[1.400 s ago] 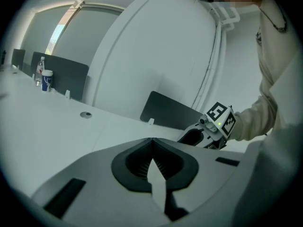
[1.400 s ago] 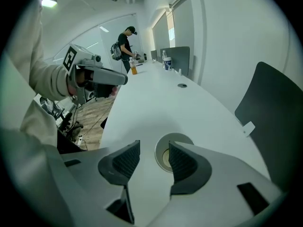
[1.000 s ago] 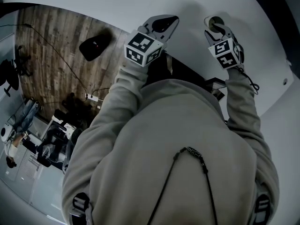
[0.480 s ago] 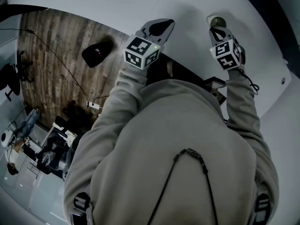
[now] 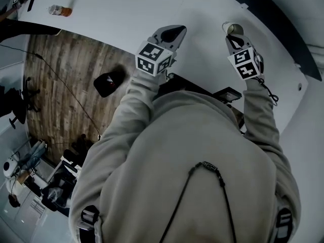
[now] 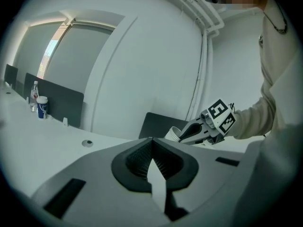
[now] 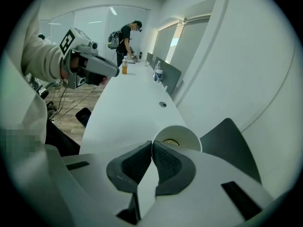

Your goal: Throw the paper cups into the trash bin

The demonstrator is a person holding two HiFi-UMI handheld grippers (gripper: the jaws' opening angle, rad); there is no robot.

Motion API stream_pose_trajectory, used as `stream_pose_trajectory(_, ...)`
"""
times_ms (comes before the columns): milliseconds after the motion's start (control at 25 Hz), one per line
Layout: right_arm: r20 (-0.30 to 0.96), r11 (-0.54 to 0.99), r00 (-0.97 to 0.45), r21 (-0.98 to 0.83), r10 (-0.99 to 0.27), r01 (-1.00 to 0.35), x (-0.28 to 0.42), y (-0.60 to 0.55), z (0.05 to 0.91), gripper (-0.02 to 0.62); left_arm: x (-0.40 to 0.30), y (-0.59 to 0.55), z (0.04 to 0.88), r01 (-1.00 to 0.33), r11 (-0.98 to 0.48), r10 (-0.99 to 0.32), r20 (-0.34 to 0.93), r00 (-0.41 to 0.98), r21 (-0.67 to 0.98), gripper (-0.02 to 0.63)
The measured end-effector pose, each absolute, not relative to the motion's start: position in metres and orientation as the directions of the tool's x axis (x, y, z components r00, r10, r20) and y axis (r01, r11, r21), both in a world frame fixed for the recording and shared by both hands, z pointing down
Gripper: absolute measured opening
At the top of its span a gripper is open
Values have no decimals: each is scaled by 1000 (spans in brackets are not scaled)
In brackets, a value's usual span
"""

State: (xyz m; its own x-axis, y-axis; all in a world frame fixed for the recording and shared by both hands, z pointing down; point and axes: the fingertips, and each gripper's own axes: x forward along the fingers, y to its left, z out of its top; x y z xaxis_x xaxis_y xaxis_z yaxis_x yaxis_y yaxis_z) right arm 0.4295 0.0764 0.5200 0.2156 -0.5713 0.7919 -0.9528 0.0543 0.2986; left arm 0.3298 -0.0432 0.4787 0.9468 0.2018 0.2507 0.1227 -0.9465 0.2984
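A white paper cup stands on the white table at the far right. My right gripper is shut on the near side of its rim. In the right gripper view the two pads meet on the rim of the cup, and a yellowish bit lies in its bottom. My left gripper hovers over the table's near edge to the left, shut with nothing in it. In the left gripper view its jaws are together, and the right gripper shows beyond with the cup.
A black rounded object sits on the wooden floor left of the table; I cannot tell what it is. An orange bottle lies far left on the table. Dark divider panels line the wall side. A person stands at the table's far end.
My right gripper's jaws, open around the cup a second ago, have shut on its rim. Both grippers have shifted slightly in the head view.
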Motion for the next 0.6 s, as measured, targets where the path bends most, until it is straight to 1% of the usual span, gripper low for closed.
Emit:
stream_pose_trajectory(200, 721, -91, 283, 293, -633, -952, 444, 82, 478, 34, 339, -32, 446, 188, -948, 242, 199, 950, 255, 2)
stream_pose_trajectory(360, 675, -152, 336, 318, -656, -936, 454, 82, 443, 34, 351, -32, 425, 234, -944, 276, 166, 947, 232, 2)
stream_pose_trajectory(600, 643, -238, 360, 271, -676, -933, 464, 100, 418, 34, 370, -17, 406, 289, -939, 315, 127, 941, 187, 2)
